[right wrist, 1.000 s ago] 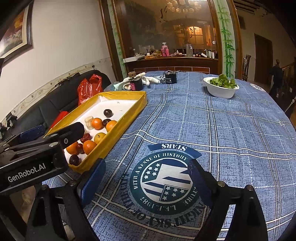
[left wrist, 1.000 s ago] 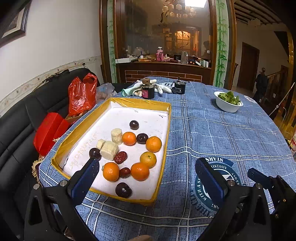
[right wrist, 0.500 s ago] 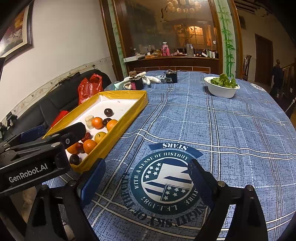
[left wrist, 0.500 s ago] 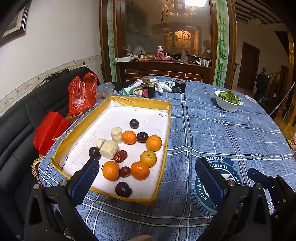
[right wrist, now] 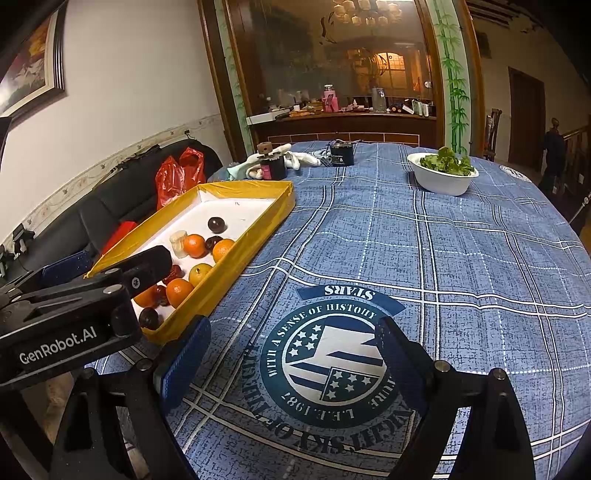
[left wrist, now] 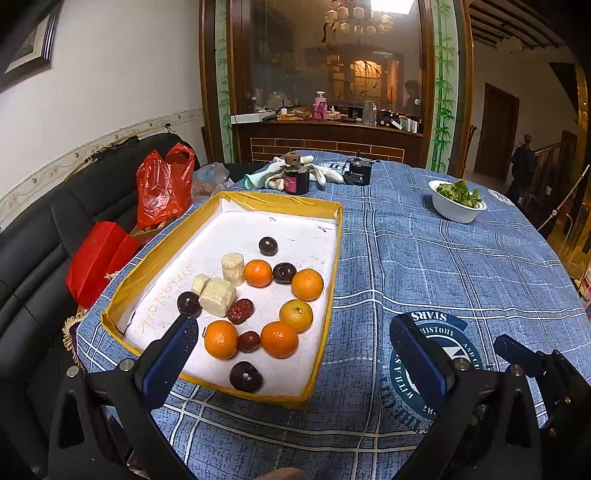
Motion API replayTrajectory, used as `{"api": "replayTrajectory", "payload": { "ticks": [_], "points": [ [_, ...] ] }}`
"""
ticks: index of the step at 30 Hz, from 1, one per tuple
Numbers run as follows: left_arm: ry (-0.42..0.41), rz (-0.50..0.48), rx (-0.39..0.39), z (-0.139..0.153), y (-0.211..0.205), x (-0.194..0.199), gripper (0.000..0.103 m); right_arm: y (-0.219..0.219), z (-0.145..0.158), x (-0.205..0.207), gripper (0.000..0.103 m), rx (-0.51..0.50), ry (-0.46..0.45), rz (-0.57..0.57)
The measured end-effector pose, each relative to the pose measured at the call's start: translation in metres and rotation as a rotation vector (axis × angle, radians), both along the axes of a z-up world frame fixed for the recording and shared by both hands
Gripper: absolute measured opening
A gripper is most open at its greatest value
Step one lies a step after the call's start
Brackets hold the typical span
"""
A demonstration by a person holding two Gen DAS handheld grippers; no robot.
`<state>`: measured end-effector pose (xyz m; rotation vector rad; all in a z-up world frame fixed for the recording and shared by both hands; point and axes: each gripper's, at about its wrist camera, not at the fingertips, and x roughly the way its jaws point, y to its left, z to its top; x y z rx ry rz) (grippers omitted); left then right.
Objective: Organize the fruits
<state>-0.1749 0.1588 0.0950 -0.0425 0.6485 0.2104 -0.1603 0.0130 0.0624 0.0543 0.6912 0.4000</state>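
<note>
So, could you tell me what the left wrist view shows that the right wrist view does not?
Only the left wrist view shows all five oranges, both red dates and three pale chunks. Only the right wrist view shows the whole round emblem between the open right gripper. Both show the yellow tray, the bowl of greens and the open left gripper.

White wall (left wrist: 110, 74) and black sofa (left wrist: 44, 229) at left; far wooden glass partition (left wrist: 325, 74) under a chandelier (left wrist: 354, 18).

A white bowl (left wrist: 456, 210) of greens sits on the blue-checked table (left wrist: 443, 266) — far side. Red bags (left wrist: 162, 184) (plastic) rest on the black sofa (left wrist: 33, 251).
</note>
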Motion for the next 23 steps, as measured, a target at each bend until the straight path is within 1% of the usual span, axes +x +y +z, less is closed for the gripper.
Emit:
{"api": "replayTrajectory", "payload": {
  "ticks": [5, 9, 12, 15, 19, 21, 23],
  "points": [
    [0.000, 0.001, 0.000, 0.000, 0.000, 0.000, 0.103, 0.001, 0.000, 0.000, 0.094, 0.000, -0.001, 0.002],
    [-0.016, 0.005, 0.005, 0.002, 0.000, 0.000, 0.103, 0.003, 0.001, 0.000, 0.094, 0.001, -0.003, 0.009],
    [-0.038, 0.004, -0.006, 0.011, 0.004, 0.004, 0.103, 0.003, 0.004, 0.002, 0.094, 0.004, -0.014, 0.009],
    [-0.064, 0.006, -0.022, 0.025, 0.005, 0.009, 0.103, -0.002, 0.015, 0.005, 0.094, 0.019, -0.035, 0.000],
    [-0.119, 0.002, -0.012, 0.047, -0.008, 0.014, 0.103, -0.010, 0.032, 0.009, 0.094, 0.037, -0.067, -0.010],
    [-0.121, -0.024, -0.017, 0.055, -0.016, 0.018, 0.103, -0.015, 0.041, 0.009, 0.094, 0.044, -0.086, -0.016],
    [-0.104, -0.069, -0.034, 0.060, -0.030, 0.025, 0.103, -0.025, 0.048, 0.009, 0.095, 0.047, -0.101, -0.031]
  ]
}}
